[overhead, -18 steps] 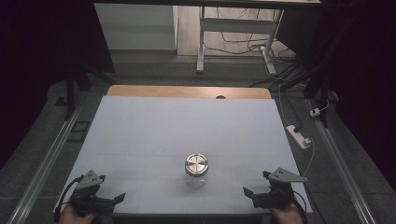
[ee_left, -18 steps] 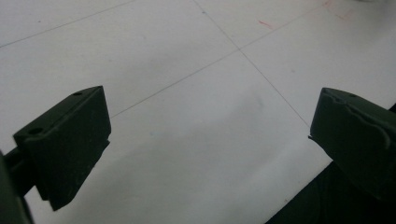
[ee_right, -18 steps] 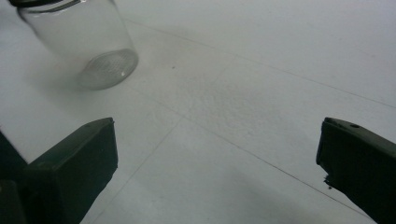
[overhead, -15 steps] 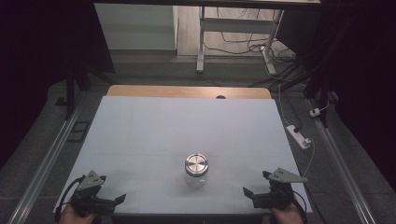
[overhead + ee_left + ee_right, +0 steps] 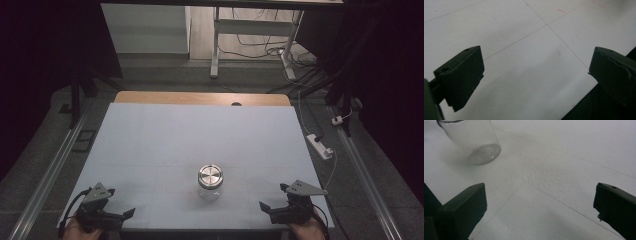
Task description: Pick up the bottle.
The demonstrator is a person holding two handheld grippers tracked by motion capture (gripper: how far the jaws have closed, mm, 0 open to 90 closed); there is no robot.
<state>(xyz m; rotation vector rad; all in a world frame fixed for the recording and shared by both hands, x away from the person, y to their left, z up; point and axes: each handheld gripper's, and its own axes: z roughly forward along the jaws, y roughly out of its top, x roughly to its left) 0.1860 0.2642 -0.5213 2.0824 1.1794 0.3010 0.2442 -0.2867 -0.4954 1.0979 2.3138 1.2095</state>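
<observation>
Both my tongs, left tongs (image 5: 131,212) and right tongs (image 5: 262,206), gape empty; the jar (image 5: 210,182) stands between them (lid on), so I'd approach its glass body squarely.

No legible text, labels, brands or numbers in any view. Faint red pen marks on white table surface (image 5: 524,62) near top edge of left gripper view, too small to read as characters. Metal lid (image 5: 210,176) of jar unmarked as far as discernible from above.
</observation>
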